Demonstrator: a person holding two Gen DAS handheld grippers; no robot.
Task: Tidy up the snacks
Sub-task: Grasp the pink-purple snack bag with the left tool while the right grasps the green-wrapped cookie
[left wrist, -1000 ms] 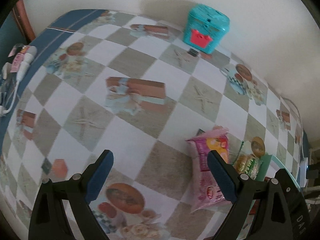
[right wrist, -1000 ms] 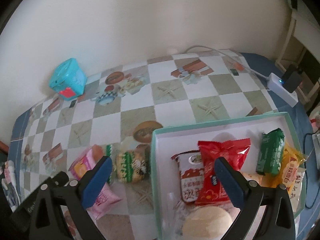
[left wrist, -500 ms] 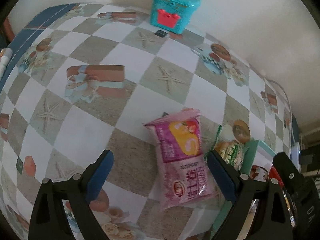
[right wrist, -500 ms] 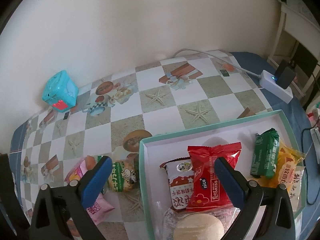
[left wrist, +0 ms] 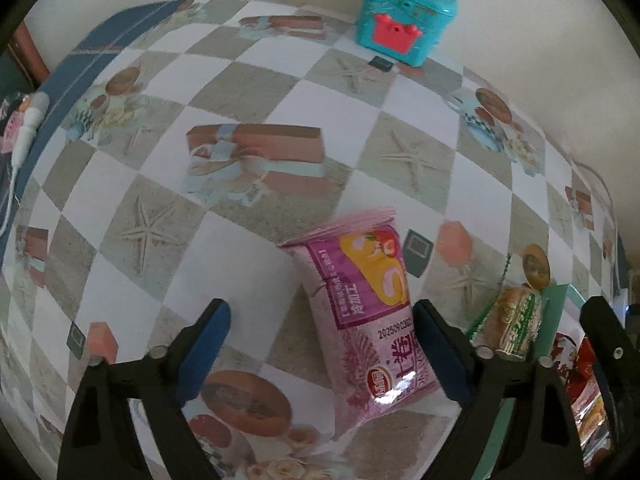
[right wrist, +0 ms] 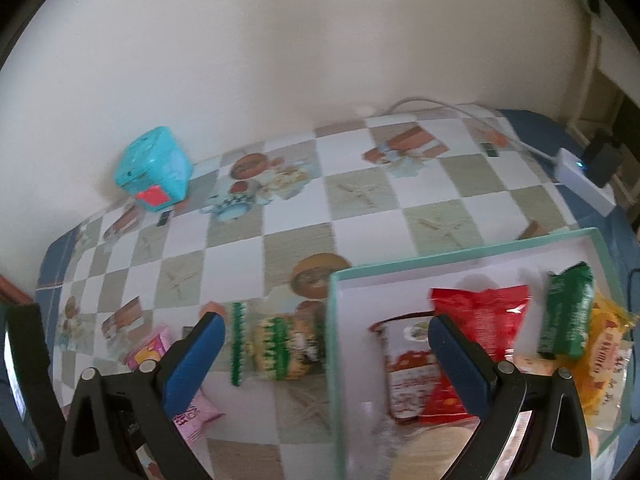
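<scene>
— Left wrist view first: where does the pink snack packet (left wrist: pixel 372 312) lie against the left gripper (left wrist: pixel 322 344)?

— Flat on the checkered tablecloth (left wrist: pixel 256 80), between the fingers but off-centre, crowded toward the three o'clock finger (left wrist: pixel 440 354). Long axis from about eleven o'clock down to five, so roughly across the line the jaws close on. Jaws closing now, with the packet between them; nine o'clock pad clearly apart from it, contact at the other pad impossible to tell (lower corner partly hidden behind that finger).

— Anything else nearby?

— Green-and-yellow wrapped snack (left wrist: pixel 514 328) at three o'clock, just beside the teal tray (left wrist: pixel 554 320). Teal toy box (left wrist: pixel 404 12) far off at twelve, against the wall.

— Right wrist view?

— Right gripper (right wrist: pixel 326 356) spread wide, holding nothing, straddling the tray's left wall (right wrist: pixel 332 344). Pink packet (right wrist: pixel 152 350) at eight o'clock, half hidden behind the left finger (right wrist: pixel 192 360); green-and-yellow snack (right wrist: pixel 280 354) between the fingers, just outside the tray. Red packet (right wrist: pixel 480 312), green packet (right wrist: pixel 568 316) and yellow packet (right wrist: pixel 608 360) already inside, toward three o'clock.

— Nearer hand for the pink one?

— Left, plainly; probably worth centring slightly toward three o'clock before the squeeze.
</scene>
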